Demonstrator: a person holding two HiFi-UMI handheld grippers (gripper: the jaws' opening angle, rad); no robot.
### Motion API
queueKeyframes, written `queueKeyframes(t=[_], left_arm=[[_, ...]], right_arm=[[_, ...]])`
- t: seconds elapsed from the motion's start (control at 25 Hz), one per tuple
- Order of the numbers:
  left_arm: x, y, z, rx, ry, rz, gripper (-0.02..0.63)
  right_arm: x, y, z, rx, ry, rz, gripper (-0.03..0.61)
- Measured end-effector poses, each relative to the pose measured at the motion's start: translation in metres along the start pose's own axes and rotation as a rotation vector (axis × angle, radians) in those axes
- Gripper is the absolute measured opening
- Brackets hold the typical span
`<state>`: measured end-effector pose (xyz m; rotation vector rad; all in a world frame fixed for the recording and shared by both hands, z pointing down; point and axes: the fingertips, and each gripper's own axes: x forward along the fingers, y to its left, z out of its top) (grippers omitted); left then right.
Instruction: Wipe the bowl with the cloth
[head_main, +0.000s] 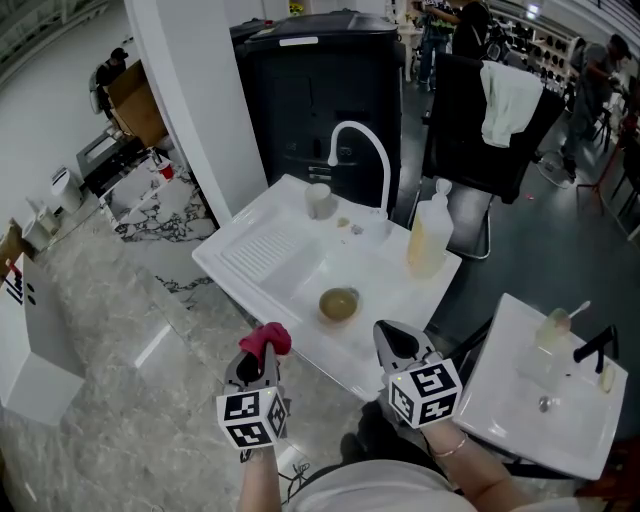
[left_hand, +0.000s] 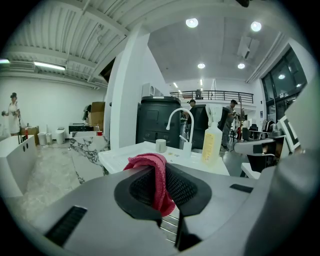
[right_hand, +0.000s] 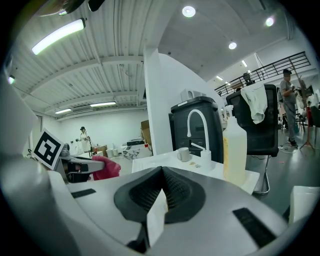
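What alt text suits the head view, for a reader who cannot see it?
Seen from above, the left gripper holds a red cloth in its jaws, and the right gripper, jaws shut, is beside it. Both point toward a small bowl in a white sink with a faucet.

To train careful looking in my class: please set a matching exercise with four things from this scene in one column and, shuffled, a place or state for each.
Things:
1. red cloth
2. bowl
3. bottle
4. right gripper

Places or states:
A. jaws shut together
B. in the sink
C. clamped in the left gripper
D. standing on the sink's rim near the faucet

Pairs: 1-C, 2-B, 3-D, 4-A
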<state>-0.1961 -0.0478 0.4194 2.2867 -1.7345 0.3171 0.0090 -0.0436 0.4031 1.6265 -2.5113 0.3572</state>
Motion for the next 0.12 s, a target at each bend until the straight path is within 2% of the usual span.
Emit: queueKeyframes(t=[0.12], left_arm=[[-0.002, 0.0018, 0.0002, 0.0, -0.002, 0.001, 0.048]], right_arm=[[-0.0008, 0.0017, 0.0006, 0.0, -0.002, 0.0, 0.005]])
